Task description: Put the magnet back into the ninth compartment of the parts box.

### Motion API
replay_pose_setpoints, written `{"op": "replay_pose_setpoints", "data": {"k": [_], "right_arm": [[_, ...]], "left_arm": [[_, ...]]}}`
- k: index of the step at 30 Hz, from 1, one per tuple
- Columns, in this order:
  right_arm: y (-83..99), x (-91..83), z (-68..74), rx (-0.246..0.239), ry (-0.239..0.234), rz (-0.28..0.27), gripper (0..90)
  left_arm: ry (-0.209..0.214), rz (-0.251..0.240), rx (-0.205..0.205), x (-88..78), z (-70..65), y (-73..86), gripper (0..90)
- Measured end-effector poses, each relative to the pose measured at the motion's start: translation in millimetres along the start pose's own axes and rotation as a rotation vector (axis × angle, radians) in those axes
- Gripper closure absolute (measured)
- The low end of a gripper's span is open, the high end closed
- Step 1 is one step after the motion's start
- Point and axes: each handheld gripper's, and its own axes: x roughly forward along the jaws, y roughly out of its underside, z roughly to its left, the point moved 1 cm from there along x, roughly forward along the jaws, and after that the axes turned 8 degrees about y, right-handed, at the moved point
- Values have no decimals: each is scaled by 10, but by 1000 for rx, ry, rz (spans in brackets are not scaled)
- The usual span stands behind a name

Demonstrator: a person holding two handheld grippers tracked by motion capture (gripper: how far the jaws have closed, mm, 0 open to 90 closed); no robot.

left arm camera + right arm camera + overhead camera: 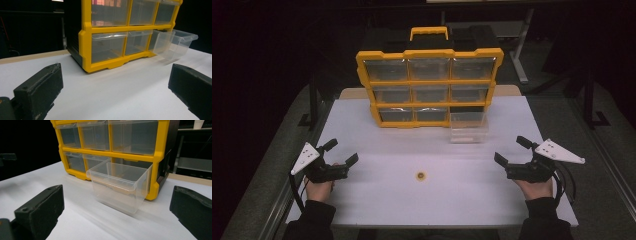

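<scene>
A yellow organizer (429,87) with clear drawers stands upright at the back of the white table (377,200). Its bottom right drawer (468,127) is pulled out toward me and looks empty in the right gripper view, drawer (120,185). A small round gold object (421,175) lies on the table in front, between my hands. My left gripper (341,152) rests at the left side, open and holding nothing. My right gripper (511,151) rests at the right side, open with nothing between its jaws. The left gripper view shows the organizer (110,45) and the pulled drawer (175,42) ahead.
The organizer has a yellow carry handle (429,33) on top. A dark floor and black frame legs (313,102) surround the table. A grey desk leg (519,60) stands behind at the right.
</scene>
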Motion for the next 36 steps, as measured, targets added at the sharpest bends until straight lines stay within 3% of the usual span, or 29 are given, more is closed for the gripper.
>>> {"op": "replay_pose_setpoints", "data": {"k": [15, 18, 36], "right_arm": [[20, 48, 34, -13, 6, 40, 0], [9, 89, 60, -32, -2, 66, 0], [-116, 180, 187, -70, -51, 86, 0]], "left_arm": [[-2, -2, -3, 0, -4, 2, 0], [0, 2, -5, 7, -3, 7, 0], [-4, 5, -1, 8, -5, 8, 0]]}}
